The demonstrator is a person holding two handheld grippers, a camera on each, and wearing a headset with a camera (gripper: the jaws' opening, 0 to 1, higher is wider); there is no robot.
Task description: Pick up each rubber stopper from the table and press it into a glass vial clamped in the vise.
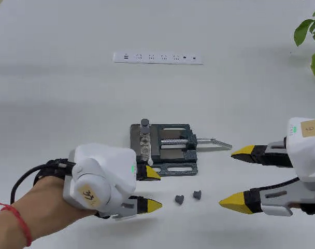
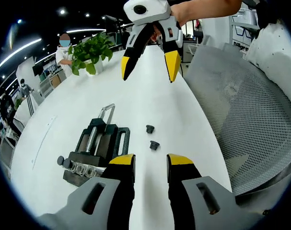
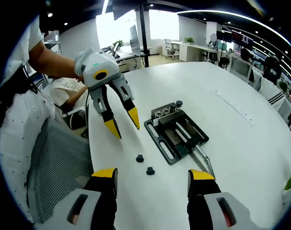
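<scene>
Left gripper [image 1: 153, 189]: released, empty, lower left.
Right gripper [image 1: 236, 176]: released, empty, right edge.
Stoppers [image 1: 179, 199]: two, lower centre, on table [image 1: 69, 78] below vise [image 1: 173, 155].
Advice: probably grasp nearer stopper upright, then lower straight over open vial [image 1: 145, 150].

Bright, even light from ceiling strips [image 2: 21, 48]; faint soft shadows on the white worktop [image 1: 54, 93]; fisheye edges bend strongly.

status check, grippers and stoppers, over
Left gripper open, empty. Right gripper open, empty. Two stoppers loose on table; one vial in vise capped. Path clear.
</scene>
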